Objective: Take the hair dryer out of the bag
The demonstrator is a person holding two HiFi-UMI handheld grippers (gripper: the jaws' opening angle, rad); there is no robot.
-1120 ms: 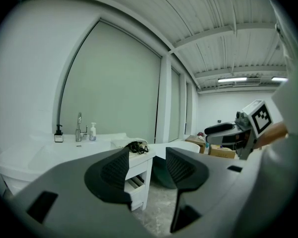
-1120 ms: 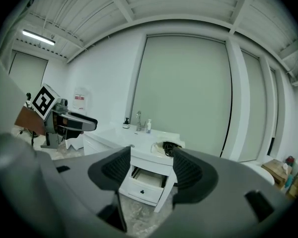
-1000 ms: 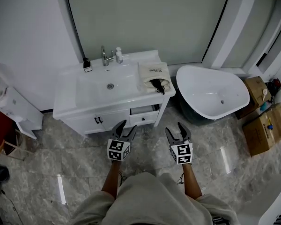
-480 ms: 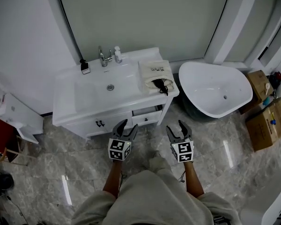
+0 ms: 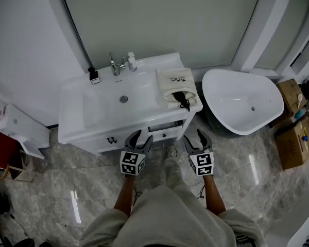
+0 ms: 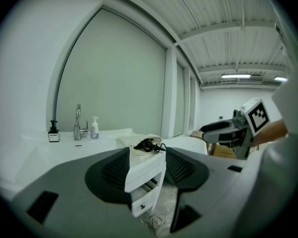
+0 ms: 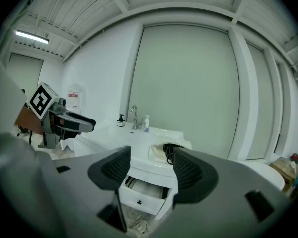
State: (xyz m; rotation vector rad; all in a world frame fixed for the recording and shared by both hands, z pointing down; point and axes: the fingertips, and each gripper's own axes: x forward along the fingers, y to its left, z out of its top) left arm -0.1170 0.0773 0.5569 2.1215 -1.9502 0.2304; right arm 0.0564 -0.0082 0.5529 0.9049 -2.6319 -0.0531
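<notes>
A cream cloth bag (image 5: 175,84) lies on the right end of the white vanity top (image 5: 87,125), its mouth toward me. The black hair dryer (image 5: 183,98) and its cord poke out of that mouth. The bag (image 6: 141,143) also shows in the left gripper view, and the bag (image 7: 161,150) in the right gripper view, seen between the jaws from a distance. My left gripper (image 5: 139,141) and right gripper (image 5: 196,139) are both open and empty. They hover in front of the vanity, below its front edge, well short of the bag.
The sink basin (image 5: 118,96) has a tap (image 5: 114,64), a small pump bottle (image 5: 132,62) and a dark bottle (image 5: 94,75) behind it. A small drawer (image 5: 166,127) under the bag stands slightly open. A white bathtub (image 5: 242,102) lies to the right, with cardboard boxes (image 5: 298,143) beyond.
Both grippers have advanced toward the vanity, which now sits closer and lower in the head view. Their jaws look unchanged.
</notes>
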